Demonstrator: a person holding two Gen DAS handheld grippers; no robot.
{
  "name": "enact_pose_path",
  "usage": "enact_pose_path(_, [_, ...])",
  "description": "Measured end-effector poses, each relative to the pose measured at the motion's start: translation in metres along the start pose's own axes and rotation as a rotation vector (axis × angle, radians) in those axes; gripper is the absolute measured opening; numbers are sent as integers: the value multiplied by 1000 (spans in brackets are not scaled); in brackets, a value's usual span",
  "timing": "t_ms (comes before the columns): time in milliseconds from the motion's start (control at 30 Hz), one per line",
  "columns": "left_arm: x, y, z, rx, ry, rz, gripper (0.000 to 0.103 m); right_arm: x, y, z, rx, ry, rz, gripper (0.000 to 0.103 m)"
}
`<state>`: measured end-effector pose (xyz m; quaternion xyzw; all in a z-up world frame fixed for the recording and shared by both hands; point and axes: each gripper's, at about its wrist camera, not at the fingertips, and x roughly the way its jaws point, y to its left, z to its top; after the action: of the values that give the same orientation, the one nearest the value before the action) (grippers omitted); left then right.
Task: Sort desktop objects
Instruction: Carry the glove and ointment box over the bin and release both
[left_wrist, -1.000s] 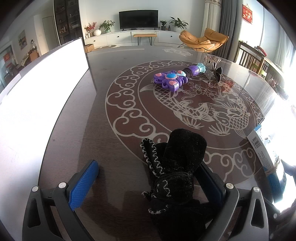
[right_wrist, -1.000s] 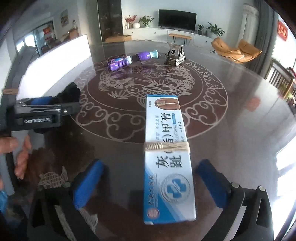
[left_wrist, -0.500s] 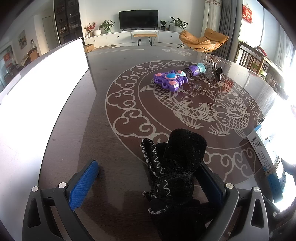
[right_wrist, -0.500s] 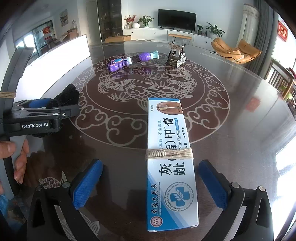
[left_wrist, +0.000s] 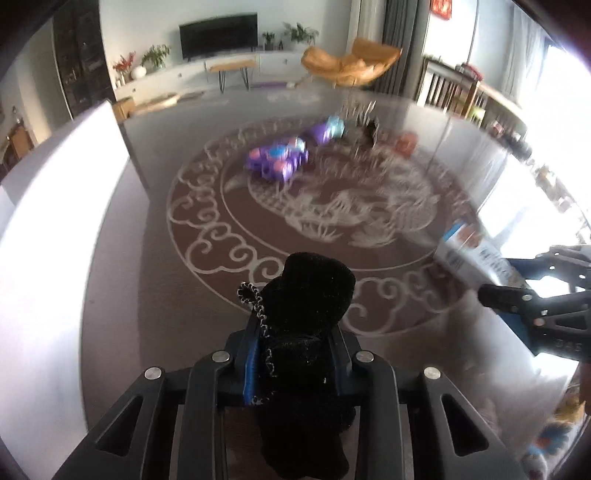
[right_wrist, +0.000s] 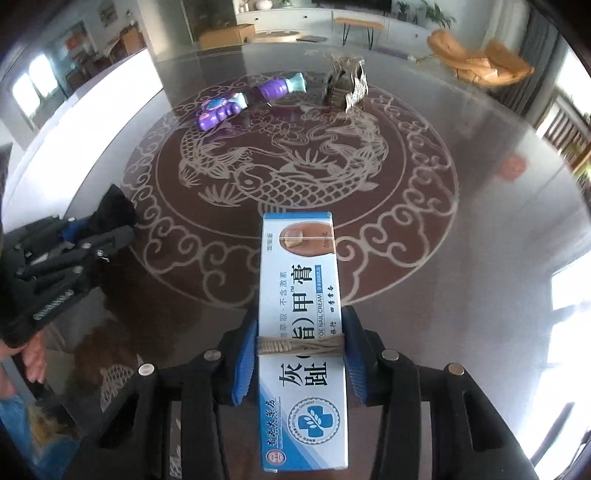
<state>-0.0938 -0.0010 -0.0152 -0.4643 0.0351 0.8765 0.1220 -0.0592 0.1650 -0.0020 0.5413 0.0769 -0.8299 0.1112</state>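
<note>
My left gripper (left_wrist: 295, 350) is shut on a black knitted glove (left_wrist: 306, 306) and holds it above the dark table (left_wrist: 155, 280). My right gripper (right_wrist: 300, 354) is shut on a blue and white nail cream box (right_wrist: 301, 314) bound with twine, lifted off the table (right_wrist: 461, 277). The box (left_wrist: 472, 254) and the right gripper (left_wrist: 543, 306) show at the right of the left wrist view. The left gripper (right_wrist: 62, 258) with the glove (right_wrist: 114, 210) shows at the left of the right wrist view.
A purple toy (right_wrist: 221, 109), a purple and teal piece (right_wrist: 282, 85) and a dark spiky ornament (right_wrist: 345, 86) lie at the far side of the table. A white panel (left_wrist: 55, 206) stands along the left edge.
Both grippers have shut: the left on the glove, the right on the nail cream box. Both objects have risen off the table.
</note>
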Motion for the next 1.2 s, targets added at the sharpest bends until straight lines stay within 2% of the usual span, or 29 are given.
enact_pose_path(133, [-58,16,2,-65,-79,-87,29,-37,21,6,0,-61,60,43])
enact_pose_path(233, [-118,45,9,-98,-163,-104,29,-72,53,27,-35,-133,109,43])
enact_pose_path(367, [-184,111,8,-163,-249,-34,29,-115,115,60,-68,-235,266,43])
enact_pose_path(433, [-209,162,-2,-219,-257,45,29,-130,159,77,-92,-268,374,43])
enact_pose_path(500, [-218,206,-14,-265,-233,133,29,-136,203,93,-119,-278,479,43])
enact_pose_path(567, [-216,243,-30,-320,-180,196,29,-132,252,102,-165,-274,548,43])
enact_pose_path(700, [-190,296,-62,-393,-52,254,30,-107,331,106,-261,-256,571,44])
enact_pose_path(767, [-170,310,-72,-422,18,270,36,-86,363,104,-280,-231,584,45])
enact_pose_path(800, [-160,317,-77,-446,48,289,42,-68,378,103,-283,-201,583,48])
enact_pose_path(867, [-151,325,-84,-493,67,325,55,-48,389,101,-277,-155,569,58])
enact_pose_path(900, [-148,326,-87,-515,70,342,65,-44,388,99,-271,-149,565,59])
enact_pose_path(933, [-148,327,-90,-533,61,352,68,-42,385,96,-262,-156,569,60])
enact_pose_path(967, [-149,326,-91,-542,43,351,69,-45,377,93,-256,-175,582,64])
enact_pose_path(1000, [-148,326,-92,-545,28,347,69,-49,369,89,-255,-201,585,72])
enact_pose_path(1100, [-156,309,-89,-528,-26,349,69,-71,322,77,-257,-355,528,89])
enact_pose_path(1167, [-165,290,-81,-498,-65,324,69,-77,283,64,-243,-456,460,102])
enact_pose_path(1200, [-167,278,-77,-478,-83,304,69,-75,264,58,-230,-487,411,103])
